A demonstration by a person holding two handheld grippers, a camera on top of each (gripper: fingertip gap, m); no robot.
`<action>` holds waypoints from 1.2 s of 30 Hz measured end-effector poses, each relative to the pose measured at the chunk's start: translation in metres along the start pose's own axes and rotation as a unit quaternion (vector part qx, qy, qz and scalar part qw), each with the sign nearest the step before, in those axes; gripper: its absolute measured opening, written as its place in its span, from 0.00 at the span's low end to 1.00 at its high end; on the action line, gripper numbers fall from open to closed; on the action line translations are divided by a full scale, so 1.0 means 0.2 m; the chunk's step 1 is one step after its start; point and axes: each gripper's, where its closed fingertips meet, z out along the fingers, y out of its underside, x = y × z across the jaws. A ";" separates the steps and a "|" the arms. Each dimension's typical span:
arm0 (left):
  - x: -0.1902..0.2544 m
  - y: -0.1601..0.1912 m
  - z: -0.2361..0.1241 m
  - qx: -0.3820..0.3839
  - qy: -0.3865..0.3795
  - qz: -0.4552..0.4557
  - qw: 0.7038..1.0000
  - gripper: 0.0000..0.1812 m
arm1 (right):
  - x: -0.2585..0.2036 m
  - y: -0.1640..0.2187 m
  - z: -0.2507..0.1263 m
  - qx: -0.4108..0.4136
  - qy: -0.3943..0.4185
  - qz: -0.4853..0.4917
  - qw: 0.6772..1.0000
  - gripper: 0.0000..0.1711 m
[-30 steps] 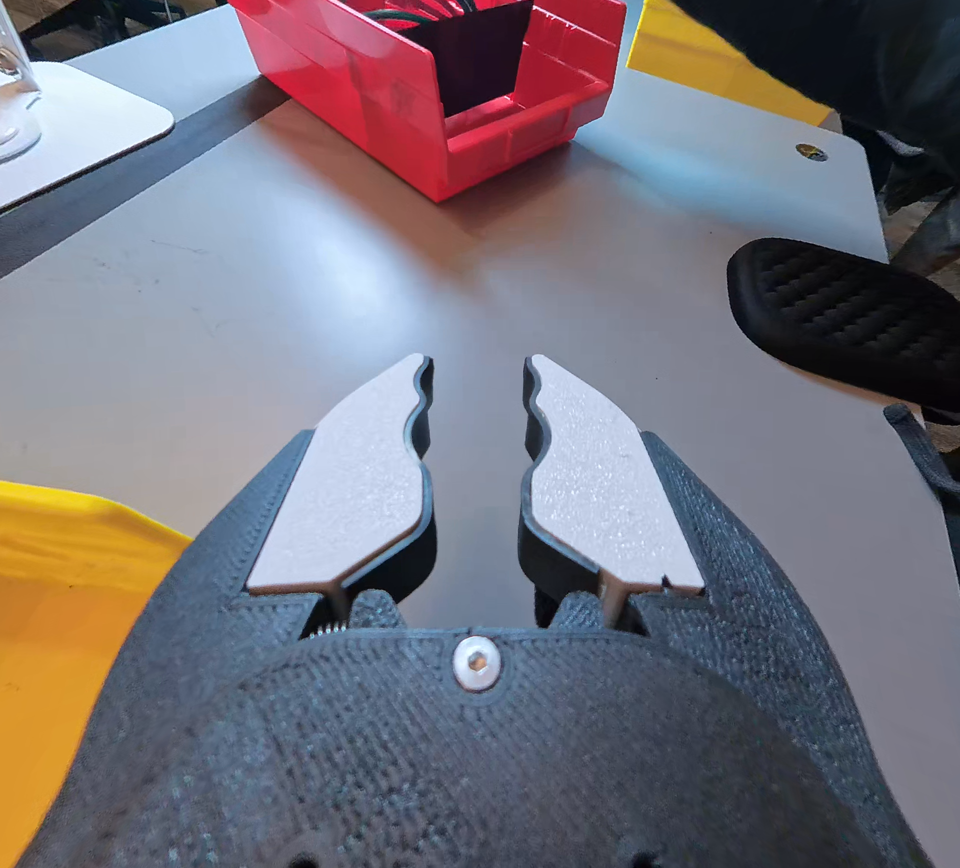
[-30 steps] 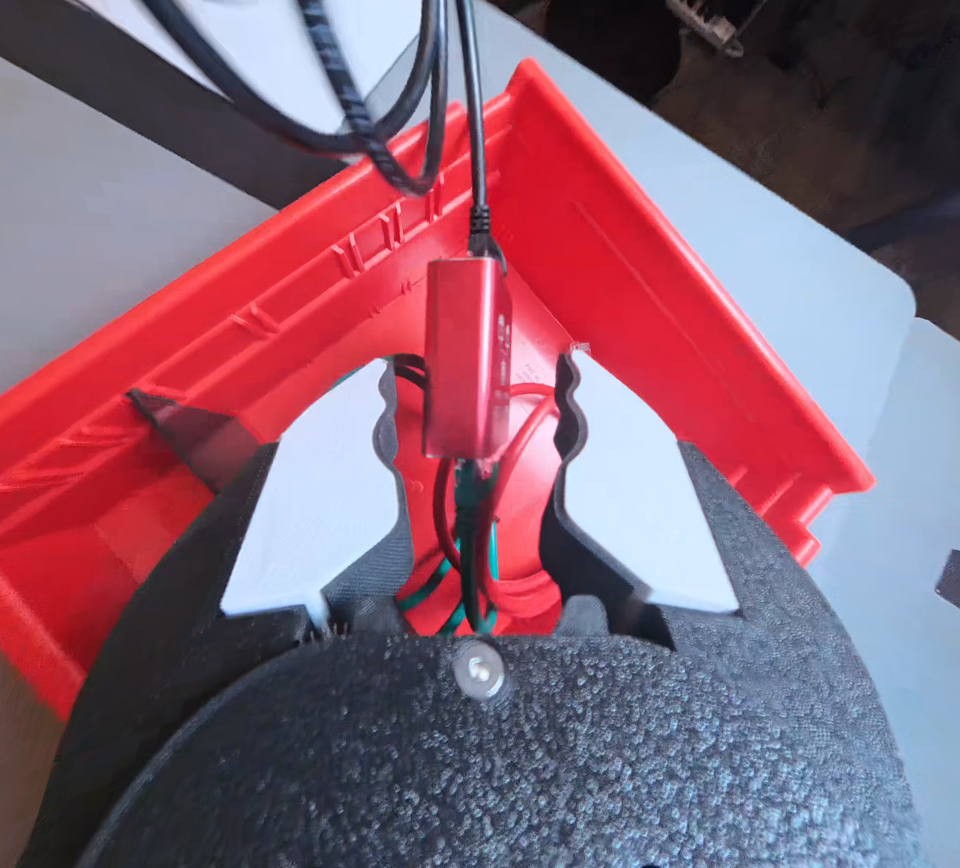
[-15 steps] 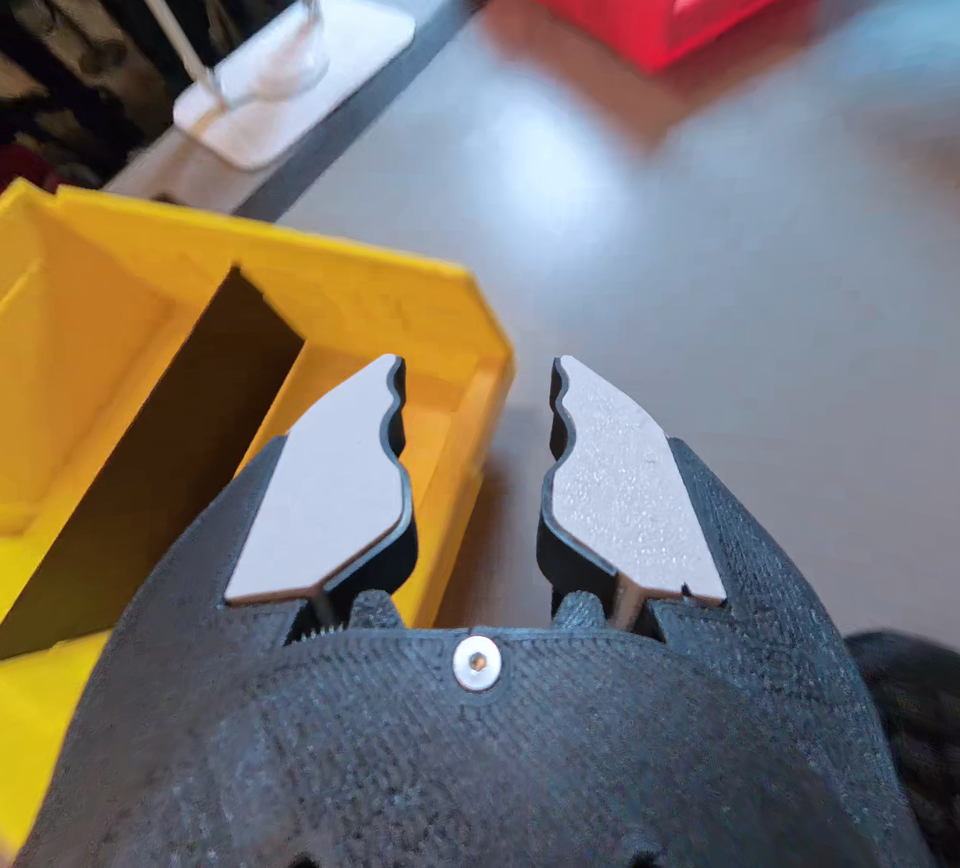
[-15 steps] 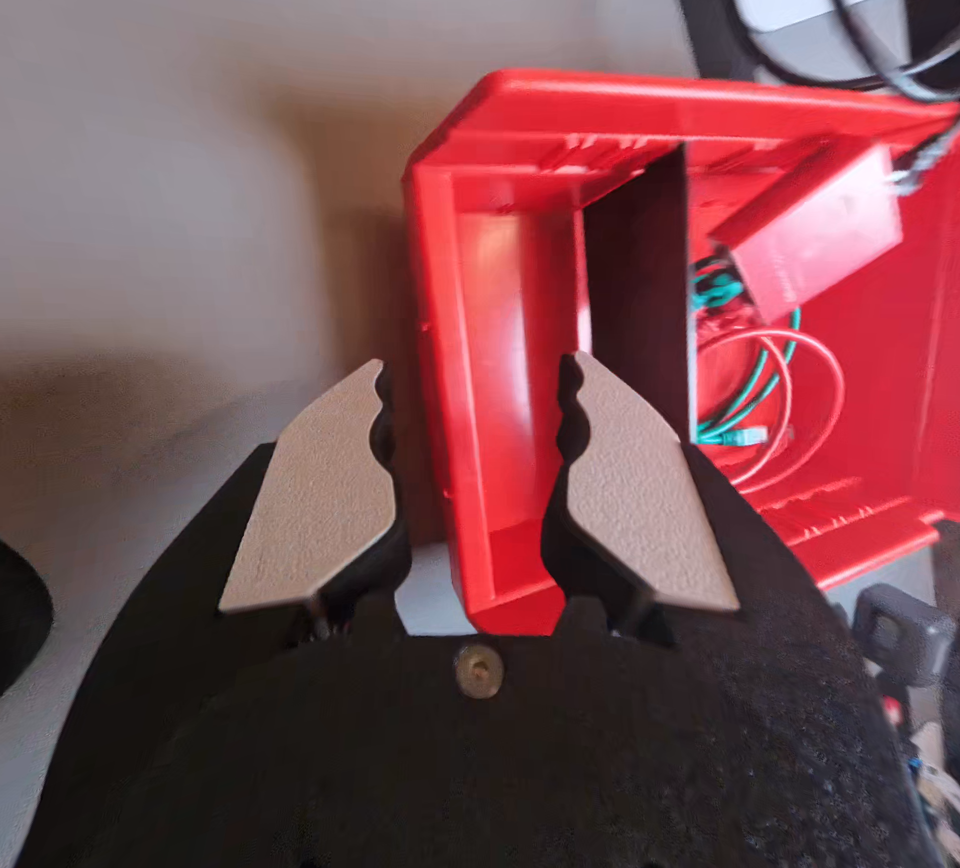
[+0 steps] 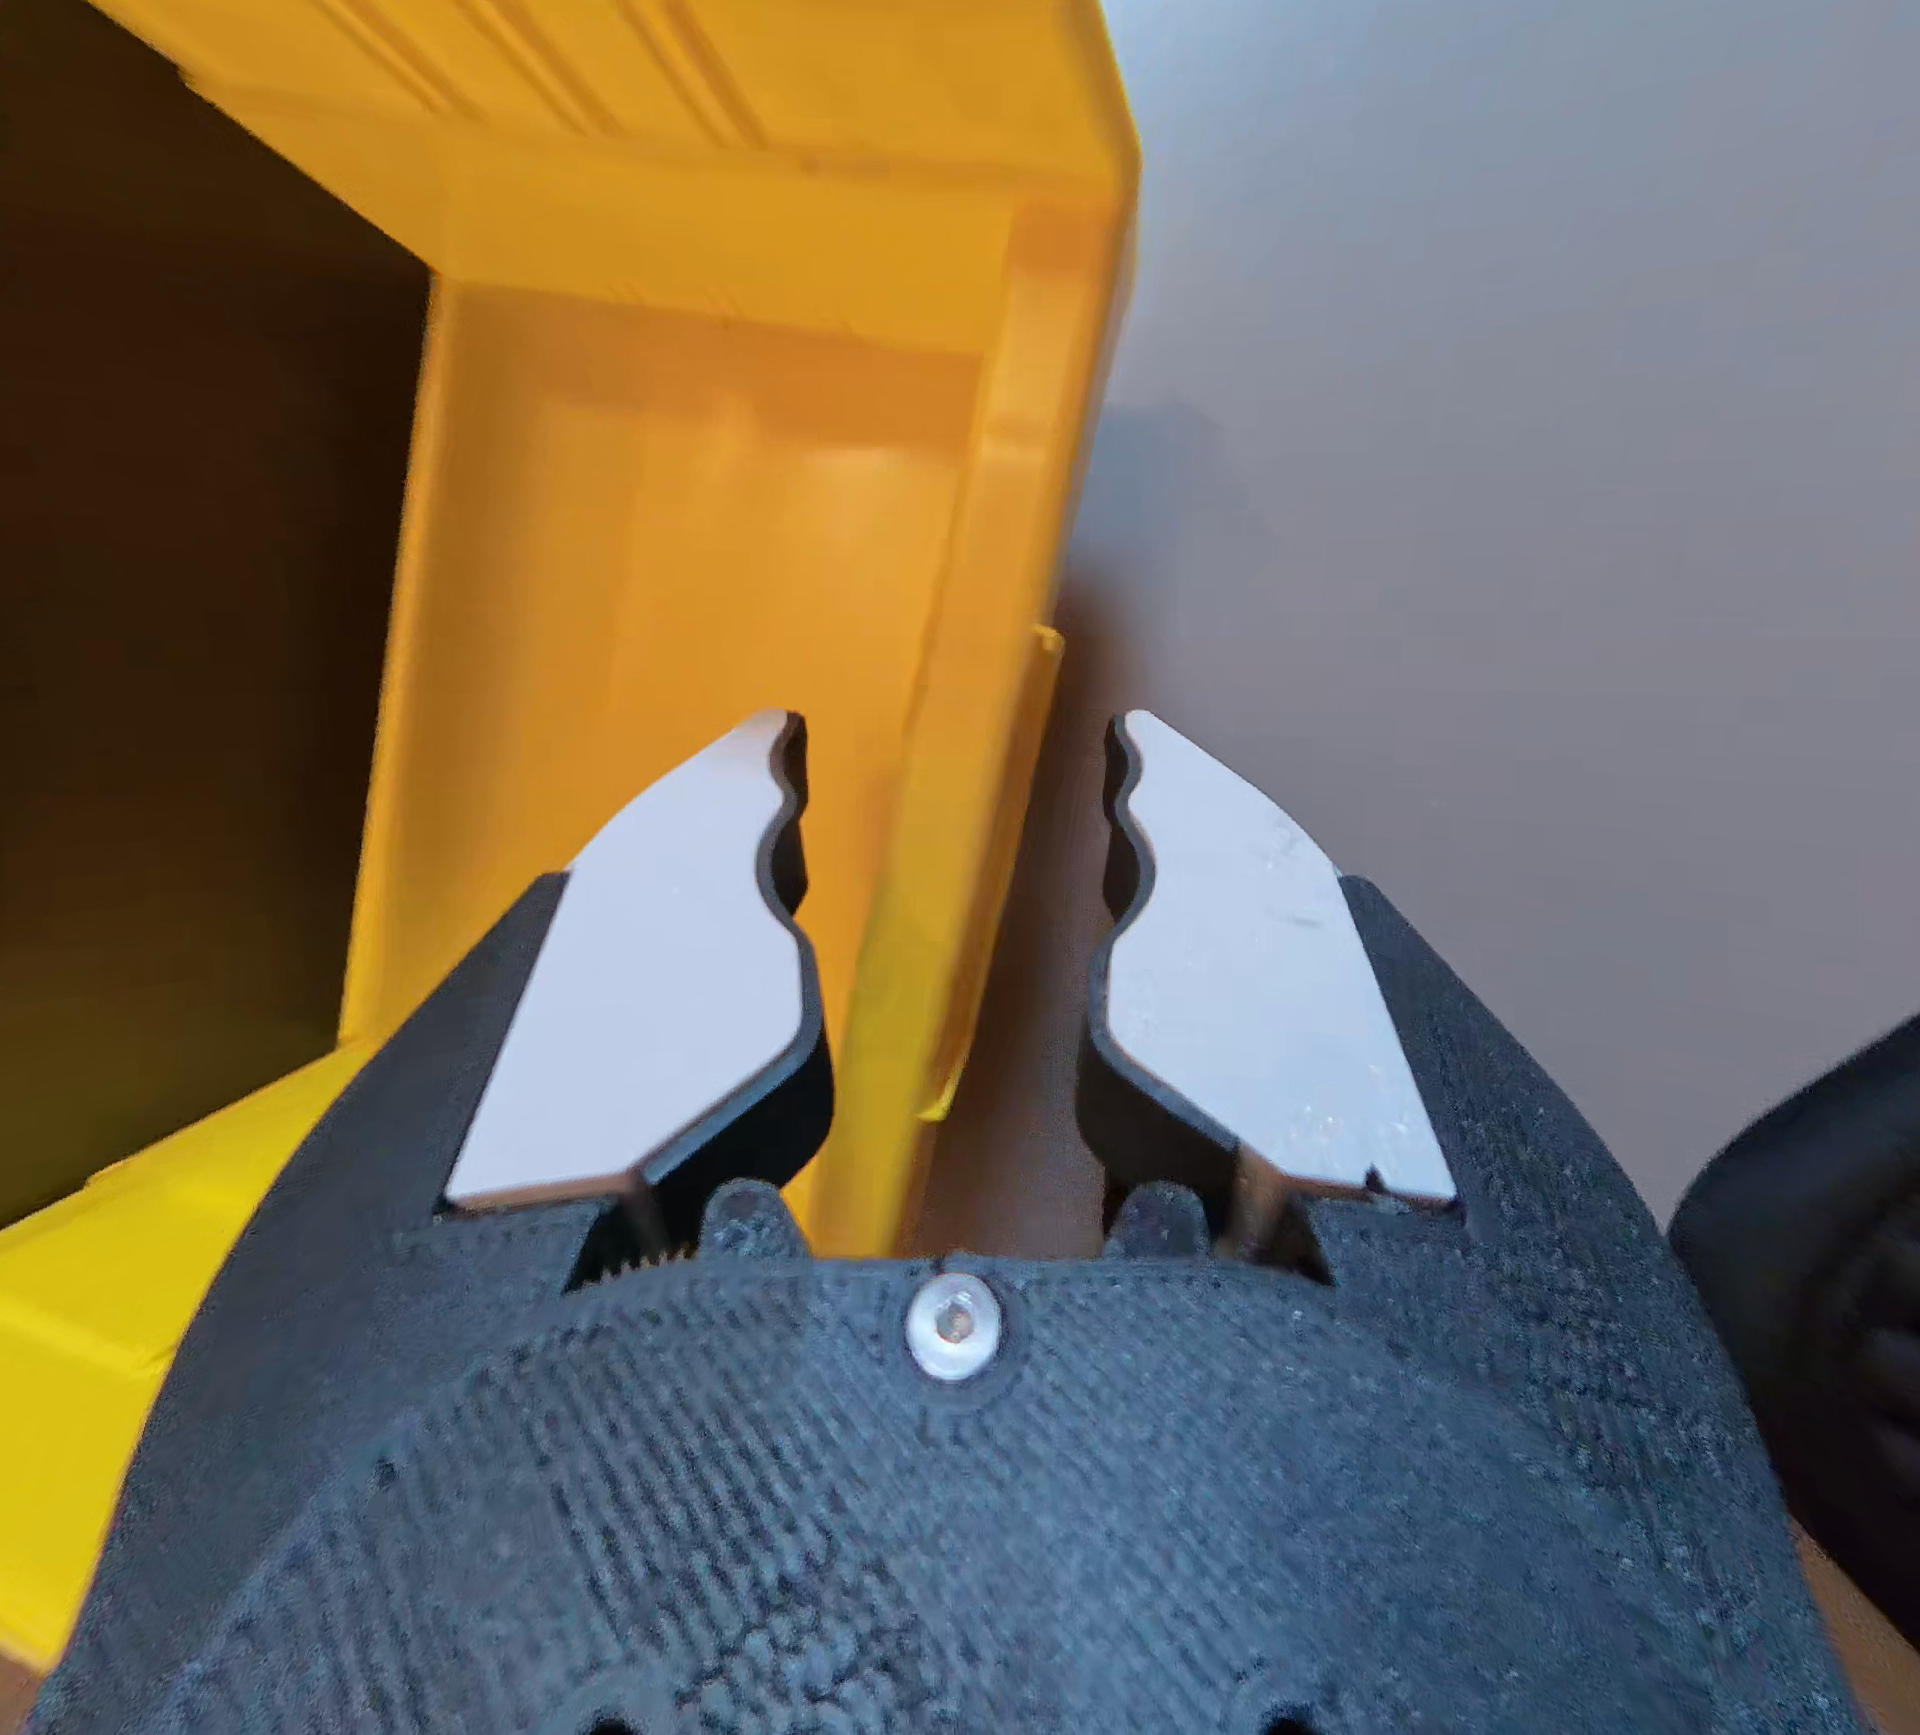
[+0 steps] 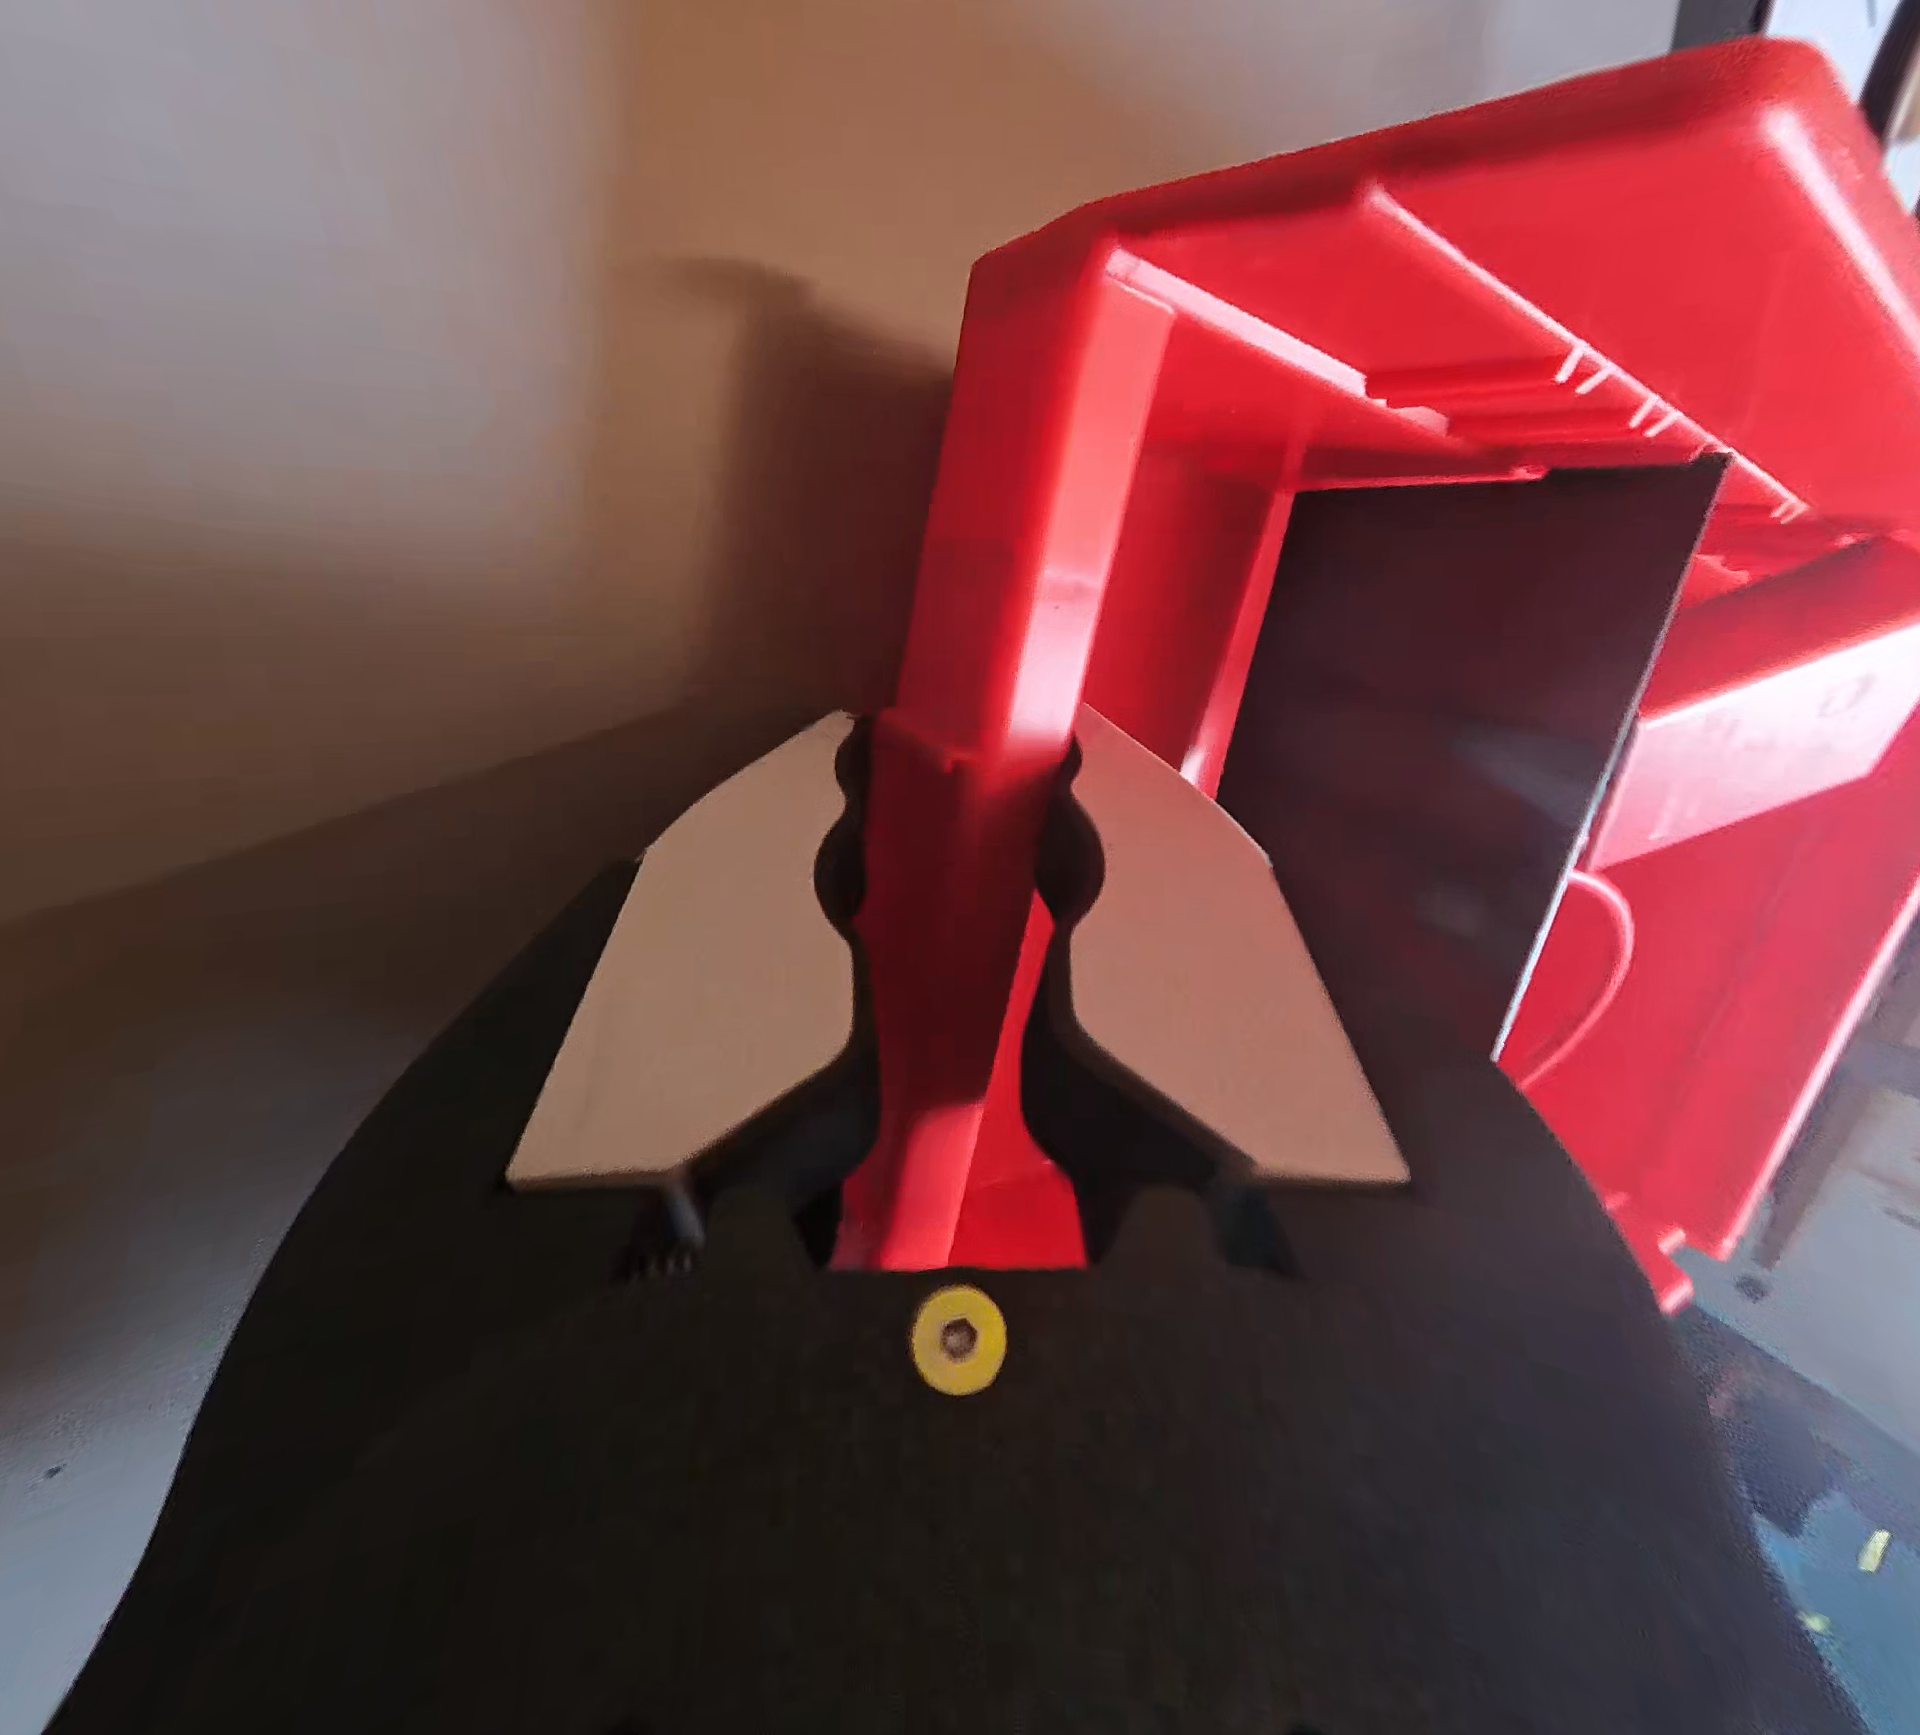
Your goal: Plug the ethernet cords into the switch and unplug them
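In the right wrist view my right gripper (image 6: 961, 735) is shut on the front wall of the red bin (image 6: 1039, 490), which looks tilted. A black divider (image 6: 1455, 750) stands in the bin. Behind it I see part of the red switch (image 6: 1766, 729) and a loop of red cord (image 6: 1605, 947); the other cords are hidden. In the left wrist view my left gripper (image 5: 956, 729) is open, and its fingers straddle the right wall of a yellow bin (image 5: 987, 646) without touching it.
The grey table top (image 5: 1558, 335) lies to the right of the yellow bin and shows left of the red bin (image 6: 416, 335). A black object (image 5: 1829, 1270) sits at the lower right edge of the left wrist view.
My right gripper came out of the red bin, moved to its front wall and shut on it. My left gripper swung left over the yellow bin and now straddles its wall.
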 end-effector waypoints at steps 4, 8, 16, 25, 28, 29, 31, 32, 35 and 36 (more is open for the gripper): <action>-0.01 0.04 0.06 -0.036 -0.036 0.051 0.997 0.17 | -0.18 -0.02 -0.11 0.014 0.013 -0.046 0.999 0.17; -0.02 -0.05 0.10 -0.021 -0.065 0.088 0.994 0.17 | -0.41 -0.11 -0.26 0.071 0.008 -0.036 0.997 0.18; 0.12 -0.42 0.25 0.015 -0.051 0.189 0.980 0.17 | -0.40 -0.09 -0.93 0.339 0.111 0.291 0.888 0.20; 0.34 -0.86 -0.03 0.223 -0.012 0.143 0.964 0.24 | -0.31 0.55 -0.78 0.251 0.206 0.522 0.789 0.39; 0.62 -0.93 -0.17 0.296 0.108 0.018 0.949 0.24 | -0.29 0.49 -0.69 0.275 0.164 0.556 0.767 0.38; 0.70 -0.94 -0.17 0.296 0.130 -0.003 0.946 0.28 | -0.28 0.45 -0.68 0.290 0.145 0.566 0.758 0.39; 0.81 -0.95 -0.12 0.294 0.136 -0.018 0.946 0.33 | -0.28 0.36 -0.69 0.320 0.110 0.570 0.749 0.44; 0.85 -0.97 -0.09 0.297 0.133 -0.027 0.945 0.34 | -0.27 0.33 -0.72 0.335 0.105 0.570 0.743 0.44; 0.85 -1.03 0.00 0.293 0.104 -0.069 0.948 0.37 | -0.30 0.26 -0.79 0.362 0.099 0.569 0.731 0.44; 0.80 -1.04 0.04 0.287 0.065 -0.076 0.953 0.39 | -0.32 0.22 -0.81 0.368 0.089 0.567 0.732 0.44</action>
